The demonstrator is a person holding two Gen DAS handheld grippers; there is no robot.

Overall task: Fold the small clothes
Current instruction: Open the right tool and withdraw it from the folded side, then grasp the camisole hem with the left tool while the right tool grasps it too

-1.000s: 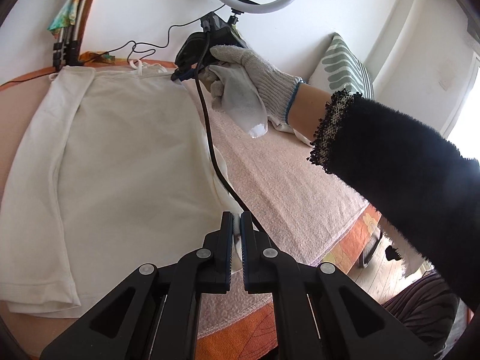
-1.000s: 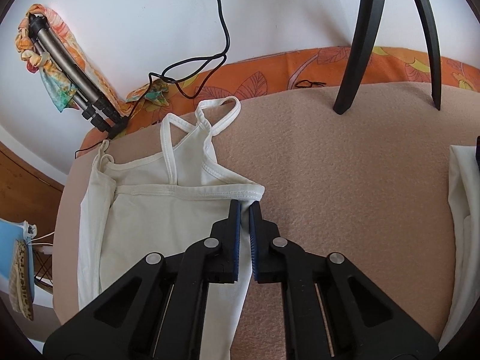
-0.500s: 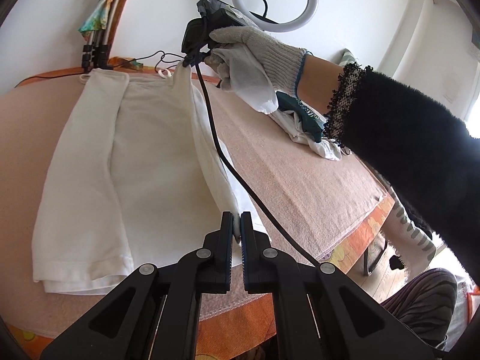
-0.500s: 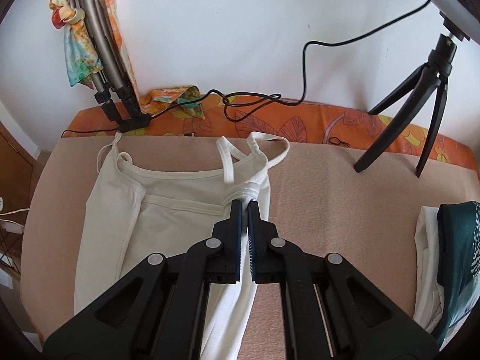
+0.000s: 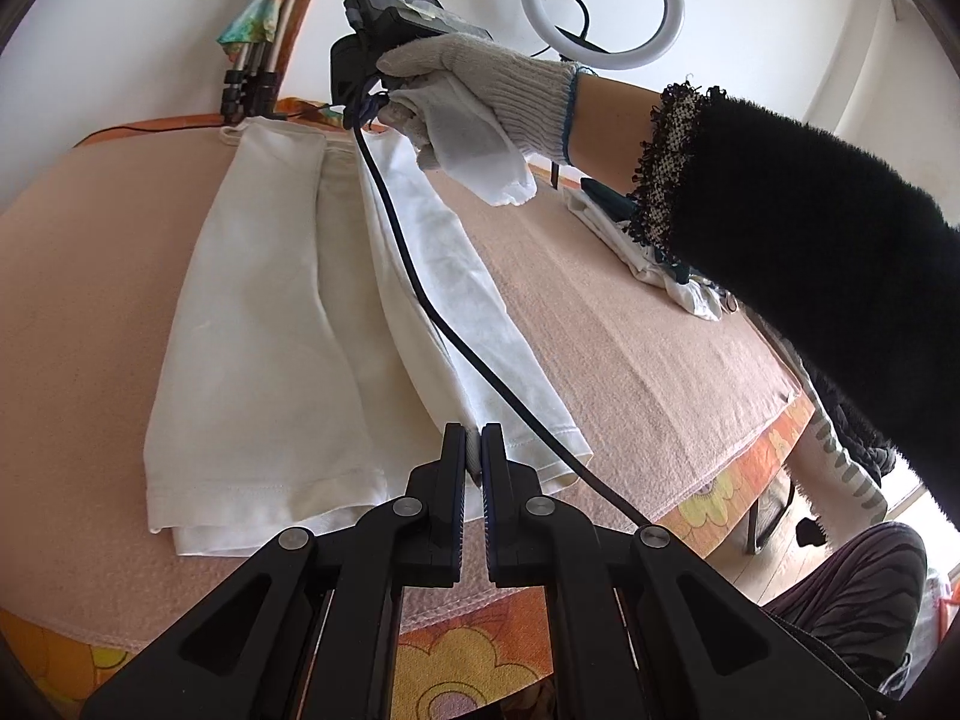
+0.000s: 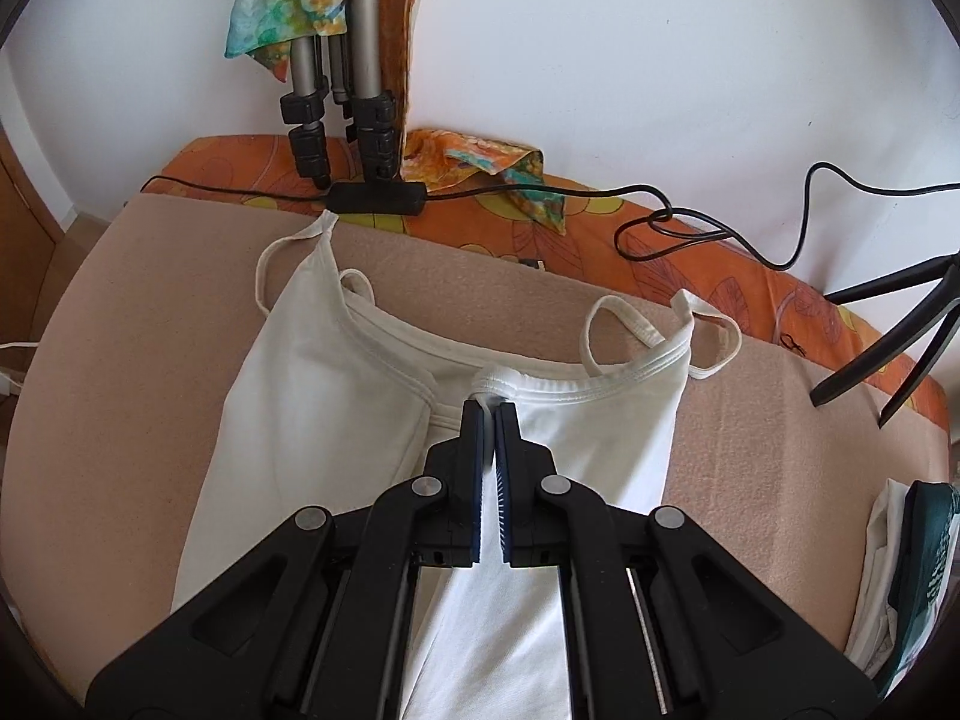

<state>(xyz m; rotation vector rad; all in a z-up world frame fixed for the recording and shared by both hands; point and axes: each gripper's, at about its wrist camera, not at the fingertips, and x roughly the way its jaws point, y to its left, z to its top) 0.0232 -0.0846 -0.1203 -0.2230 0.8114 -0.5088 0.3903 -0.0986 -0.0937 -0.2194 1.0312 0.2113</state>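
While the white top (image 5: 270, 312) lies on the tabletop (image 5: 630, 348), the left hand-held gripper (image 5: 473, 450) is clamped on its hem, right side lifted. Right view: right hand-held gripper (image 6: 489, 414) pinches the neckline; side fold under way. Next: lay it flat across the middle.

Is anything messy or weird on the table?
A little. The white top's thin straps flop in uneven loops by the back edge, and a black cable from the right gripper trails across the top. Nothing looks torn or spilled.
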